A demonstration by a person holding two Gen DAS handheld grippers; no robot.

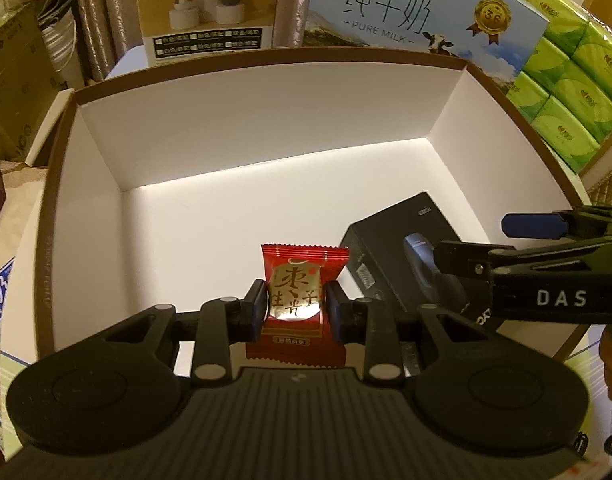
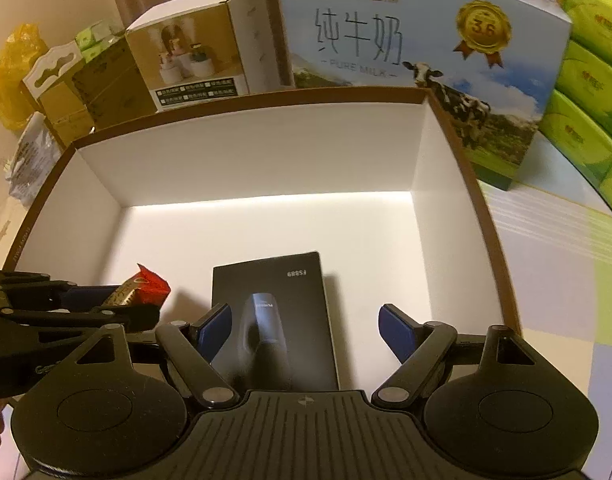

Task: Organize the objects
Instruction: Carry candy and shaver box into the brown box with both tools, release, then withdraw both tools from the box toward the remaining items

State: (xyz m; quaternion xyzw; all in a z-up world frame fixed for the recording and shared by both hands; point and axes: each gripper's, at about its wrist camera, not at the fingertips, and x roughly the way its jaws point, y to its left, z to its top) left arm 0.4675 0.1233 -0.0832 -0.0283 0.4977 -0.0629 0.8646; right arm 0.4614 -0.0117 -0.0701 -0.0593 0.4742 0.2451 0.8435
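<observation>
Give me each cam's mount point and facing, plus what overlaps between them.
Left wrist: on the left tongs, facing forward and down into the white box; its fingers are shut on the red candy packet; the right tongs enter at right.
Right wrist: on the right tongs, facing into the same box, open over the black shaver box; the left tongs enter at left.
Shared: white box, packet, shaver box, milk carton.
</observation>
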